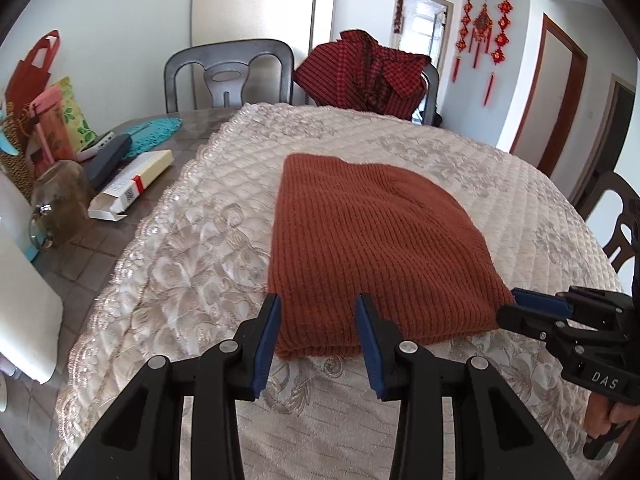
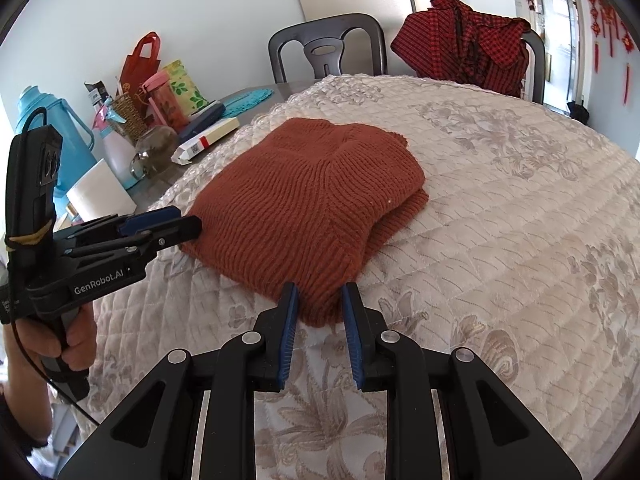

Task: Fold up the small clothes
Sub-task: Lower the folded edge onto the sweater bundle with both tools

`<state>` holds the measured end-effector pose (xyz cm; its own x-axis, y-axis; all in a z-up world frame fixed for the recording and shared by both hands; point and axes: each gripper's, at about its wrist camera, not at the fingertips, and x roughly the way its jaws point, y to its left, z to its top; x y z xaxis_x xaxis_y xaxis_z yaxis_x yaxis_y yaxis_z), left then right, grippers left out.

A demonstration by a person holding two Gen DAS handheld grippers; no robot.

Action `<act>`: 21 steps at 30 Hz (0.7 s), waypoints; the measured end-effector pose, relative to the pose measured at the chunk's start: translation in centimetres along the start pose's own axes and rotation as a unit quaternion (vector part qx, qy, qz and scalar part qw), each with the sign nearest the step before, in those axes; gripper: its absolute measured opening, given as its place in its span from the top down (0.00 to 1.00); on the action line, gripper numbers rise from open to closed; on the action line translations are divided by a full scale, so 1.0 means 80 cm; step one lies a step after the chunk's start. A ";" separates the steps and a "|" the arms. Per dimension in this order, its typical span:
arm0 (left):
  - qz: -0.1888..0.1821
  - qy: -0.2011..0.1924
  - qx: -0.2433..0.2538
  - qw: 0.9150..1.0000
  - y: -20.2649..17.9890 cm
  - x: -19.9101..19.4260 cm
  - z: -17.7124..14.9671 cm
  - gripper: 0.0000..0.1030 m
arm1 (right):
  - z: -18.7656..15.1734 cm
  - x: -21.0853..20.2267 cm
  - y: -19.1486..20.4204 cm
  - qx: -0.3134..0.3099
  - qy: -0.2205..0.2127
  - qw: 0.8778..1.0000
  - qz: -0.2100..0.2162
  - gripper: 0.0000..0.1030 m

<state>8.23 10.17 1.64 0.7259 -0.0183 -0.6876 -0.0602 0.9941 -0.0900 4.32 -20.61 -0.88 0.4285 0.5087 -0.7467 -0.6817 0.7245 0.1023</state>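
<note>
A rust-orange knitted garment point(image 1: 372, 248) lies folded in a neat stack on the quilted cream tablecloth point(image 1: 192, 264); it also shows in the right wrist view point(image 2: 312, 204). My left gripper point(image 1: 318, 304) is open, its blue-padded fingertips straddling the stack's near left edge. My right gripper point(image 2: 318, 294) is open, its fingertips on either side of the stack's near right corner. Each gripper shows from the side in the other's view, the right point(image 1: 520, 300) and the left point(image 2: 180, 220).
Clutter fills the table's left side: a cardboard box point(image 1: 132, 184), glass jar point(image 1: 60, 204), gift bags point(image 1: 36, 76), blue thermos point(image 2: 52, 136), paper roll point(image 2: 100, 196). Grey chairs point(image 1: 228, 72) stand behind; one holds a red checked garment point(image 1: 364, 76).
</note>
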 end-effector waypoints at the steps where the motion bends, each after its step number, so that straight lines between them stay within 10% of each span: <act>1: 0.002 -0.004 -0.002 1.000 0.001 -0.003 0.001 0.60 | 0.001 -0.002 0.001 -0.001 -0.003 1.000 0.001 0.77; 21: 0.010 0.011 -0.004 1.000 0.008 0.014 -0.007 0.60 | -0.008 0.003 0.001 0.002 0.007 1.000 0.009 0.77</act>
<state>8.67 10.70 0.40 0.7088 0.0000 -0.7054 -0.0801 0.9935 -0.0805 4.03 -20.74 -1.48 0.4068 0.5153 -0.7543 -0.6867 0.7171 0.1195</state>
